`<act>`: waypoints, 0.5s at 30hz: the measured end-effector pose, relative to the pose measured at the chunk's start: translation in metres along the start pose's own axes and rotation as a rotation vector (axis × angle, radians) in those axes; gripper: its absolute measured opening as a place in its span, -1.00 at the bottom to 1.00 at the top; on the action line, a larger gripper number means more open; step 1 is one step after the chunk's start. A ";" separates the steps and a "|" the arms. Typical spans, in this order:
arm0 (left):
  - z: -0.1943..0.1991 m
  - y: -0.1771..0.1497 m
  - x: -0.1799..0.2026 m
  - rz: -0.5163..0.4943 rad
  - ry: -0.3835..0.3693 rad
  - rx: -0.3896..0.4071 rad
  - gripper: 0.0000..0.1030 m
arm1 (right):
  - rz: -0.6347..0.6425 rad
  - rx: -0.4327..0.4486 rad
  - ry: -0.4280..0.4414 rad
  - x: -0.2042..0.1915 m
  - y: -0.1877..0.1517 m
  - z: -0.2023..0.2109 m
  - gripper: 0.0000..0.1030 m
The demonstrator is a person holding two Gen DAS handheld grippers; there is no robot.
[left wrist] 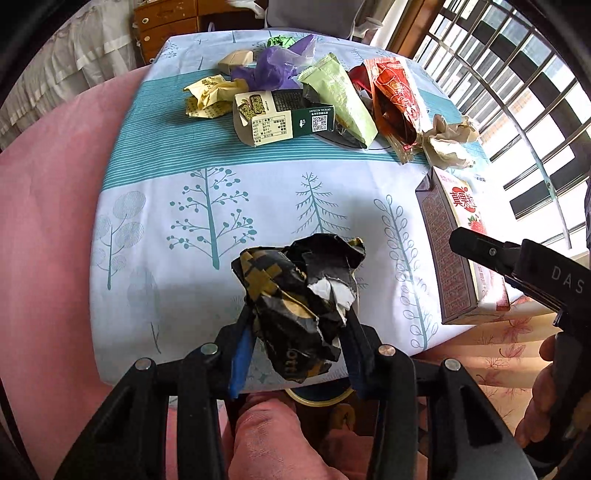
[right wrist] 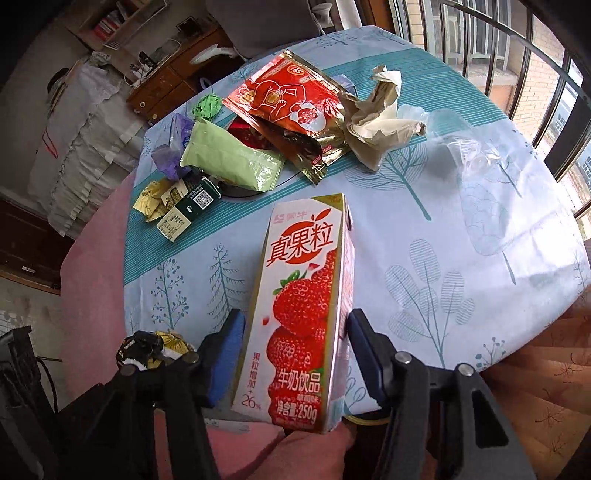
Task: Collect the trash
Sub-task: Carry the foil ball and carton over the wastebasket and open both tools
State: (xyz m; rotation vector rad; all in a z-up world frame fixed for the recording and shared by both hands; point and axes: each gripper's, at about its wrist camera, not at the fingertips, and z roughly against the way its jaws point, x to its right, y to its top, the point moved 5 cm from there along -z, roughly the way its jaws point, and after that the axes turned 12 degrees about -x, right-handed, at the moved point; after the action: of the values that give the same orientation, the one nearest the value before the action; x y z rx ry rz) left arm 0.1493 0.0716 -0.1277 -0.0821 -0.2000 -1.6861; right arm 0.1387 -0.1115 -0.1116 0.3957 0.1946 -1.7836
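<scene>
A crumpled black paper wrapper [left wrist: 303, 306] is marked with gold; a tall white drink carton [right wrist: 299, 314] is printed with red strawberries; the pale cloth table cover [left wrist: 258, 206] is patterned with teal trees and stripes.

A home: tree-print tablecloth [left wrist: 229, 206], wooden drawers [left wrist: 166, 26], and a barred window [left wrist: 517, 92].

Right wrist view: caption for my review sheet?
Right gripper grips a strawberry milk carton above the tree-print tablecloth.
</scene>
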 end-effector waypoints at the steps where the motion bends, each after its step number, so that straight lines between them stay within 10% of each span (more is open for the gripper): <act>1: 0.005 -0.011 0.003 0.019 -0.007 0.013 -0.20 | 0.045 0.018 0.013 0.003 -0.005 0.009 0.12; 15: -0.009 -0.173 0.086 0.091 -0.036 -0.010 -0.20 | 0.329 -0.018 0.040 0.076 -0.141 0.040 0.12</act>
State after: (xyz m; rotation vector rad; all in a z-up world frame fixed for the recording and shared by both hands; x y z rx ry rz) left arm -0.0319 0.0050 -0.1362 -0.1273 -0.2124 -1.5955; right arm -0.0192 -0.1594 -0.1137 0.4246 0.1633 -1.4505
